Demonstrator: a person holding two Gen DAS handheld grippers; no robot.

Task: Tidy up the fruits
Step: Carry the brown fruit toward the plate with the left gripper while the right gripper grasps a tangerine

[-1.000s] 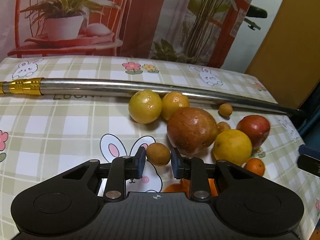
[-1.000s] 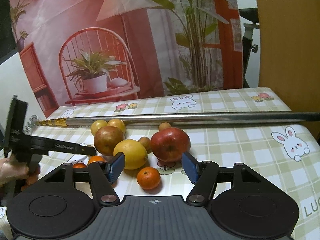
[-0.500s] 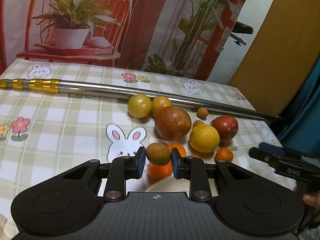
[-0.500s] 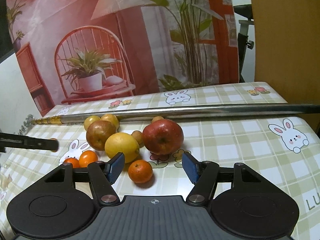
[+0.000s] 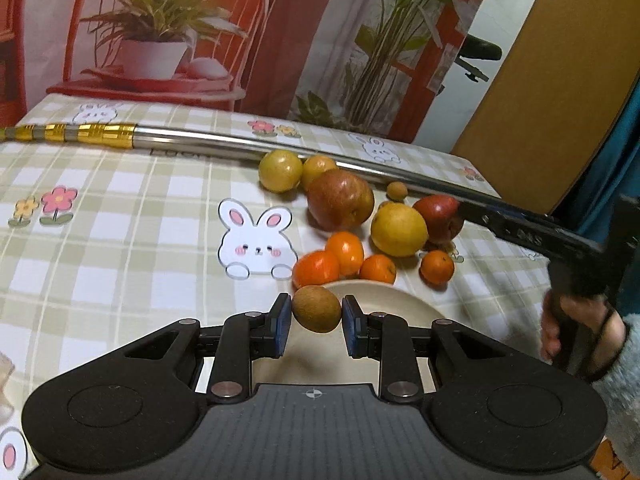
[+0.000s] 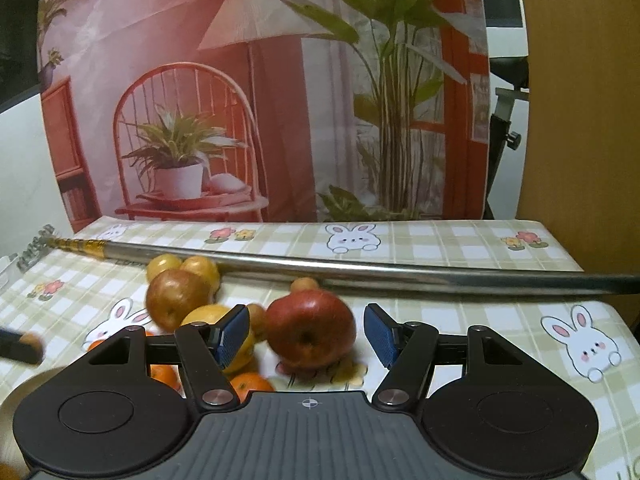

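Observation:
My left gripper (image 5: 316,320) is shut on a small brown kiwi (image 5: 317,309) and holds it just above the near rim of a cream plate (image 5: 384,300). Beyond the plate lie several oranges (image 5: 344,252), a yellow lemon (image 5: 398,229), a large reddish-brown apple (image 5: 340,199) and a red apple (image 5: 438,216). In the right wrist view my right gripper (image 6: 306,334) stands open, with the red apple (image 6: 310,332) lying on the cloth between and just beyond its blue pads, which do not press on it. The lemon (image 6: 208,316) sits behind the left pad.
A long steel rod (image 5: 240,150) with a gold end lies across the table behind the fruit. Two yellow fruits (image 5: 280,170) rest against it. A person's hand in a grey sleeve (image 5: 576,320) holds the right gripper's handle at the right. The checked rabbit-print tablecloth (image 5: 120,220) stretches to the left.
My left gripper pulled back and toward the plate with the kiwi, so the fruit pile looks farther off. My right gripper moved lower and closer to the red apple.

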